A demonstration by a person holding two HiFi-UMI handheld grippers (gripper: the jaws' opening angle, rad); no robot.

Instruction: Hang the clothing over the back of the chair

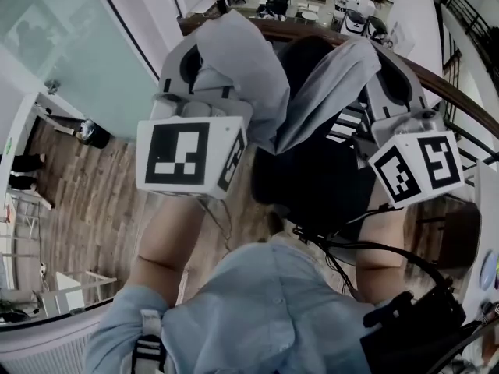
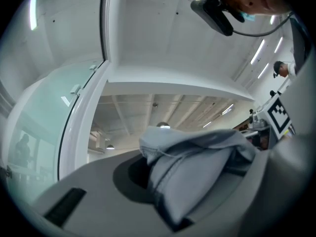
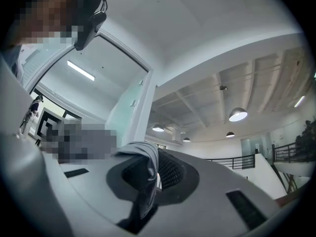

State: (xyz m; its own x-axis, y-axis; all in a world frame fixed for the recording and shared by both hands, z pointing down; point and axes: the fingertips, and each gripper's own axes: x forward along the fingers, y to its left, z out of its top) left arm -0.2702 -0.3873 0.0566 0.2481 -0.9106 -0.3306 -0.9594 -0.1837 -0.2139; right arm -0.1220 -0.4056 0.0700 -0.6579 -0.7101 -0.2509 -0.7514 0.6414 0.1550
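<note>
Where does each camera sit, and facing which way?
Head view: on the head, facing down at both forearms, left gripper, right gripper, grey garment.
Left gripper view: on that gripper, tilted up at ceiling; jaws shut on garment; person top right.
Right gripper view: likewise, toward ceiling lamps; person top left.
All share the garment.

White cubes (image 1: 191, 158) (image 1: 417, 170) with black square markers, light-blue shirt (image 1: 265, 310), black cables (image 1: 374, 248)
</note>
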